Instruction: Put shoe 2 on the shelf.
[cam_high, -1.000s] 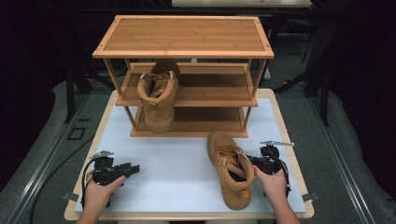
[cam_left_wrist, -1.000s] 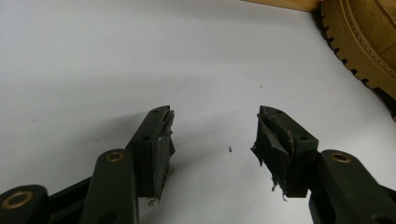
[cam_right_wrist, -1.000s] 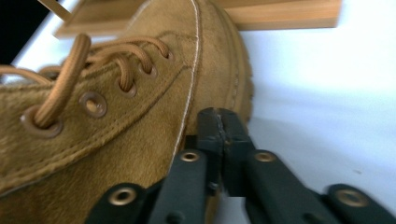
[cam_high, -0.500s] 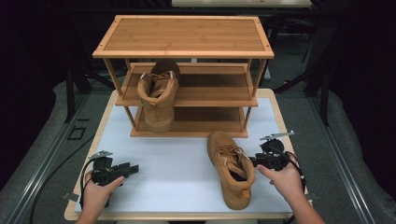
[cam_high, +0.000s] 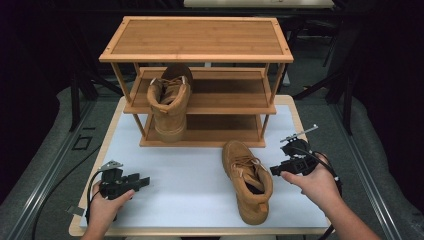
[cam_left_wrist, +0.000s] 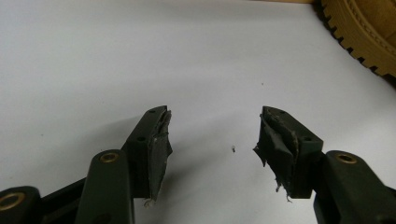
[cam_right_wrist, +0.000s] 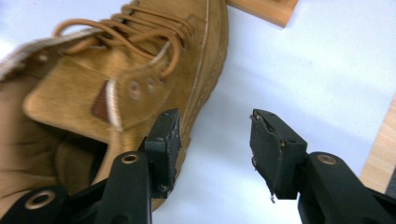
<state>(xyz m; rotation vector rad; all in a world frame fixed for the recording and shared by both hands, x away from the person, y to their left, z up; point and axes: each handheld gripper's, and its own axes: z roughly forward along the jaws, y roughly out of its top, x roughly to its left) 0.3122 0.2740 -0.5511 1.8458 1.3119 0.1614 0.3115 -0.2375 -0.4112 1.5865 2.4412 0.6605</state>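
A tan lace-up boot (cam_high: 247, 182) lies on the white tabletop (cam_high: 190, 175), toe toward the rack. In the right gripper view the boot (cam_right_wrist: 116, 70) sits left of the jaws. My right gripper (cam_high: 276, 170) hovers just right of the boot; its jaws have just been opening, and my right gripper (cam_right_wrist: 215, 140) is open with nothing between its pads. A second matching boot (cam_high: 170, 105) sits in the left half of the wooden shoe rack (cam_high: 200, 37), heel toward me. My left gripper (cam_high: 144, 181) rests open on the tabletop at front left, and my left gripper (cam_left_wrist: 212, 135) holds nothing.
The three-tier rack takes up the back of the table, and its foot (cam_right_wrist: 266, 9) lies just beyond the boot. The boot's ridged sole (cam_left_wrist: 364, 32) shows far off in the left gripper view. Table edges (cam_high: 200, 231) border the white sheet.
My right gripper has let go of the boot's collar, opened, and risen up and to the right. The boot stays on the tabletop. The left gripper has not moved.
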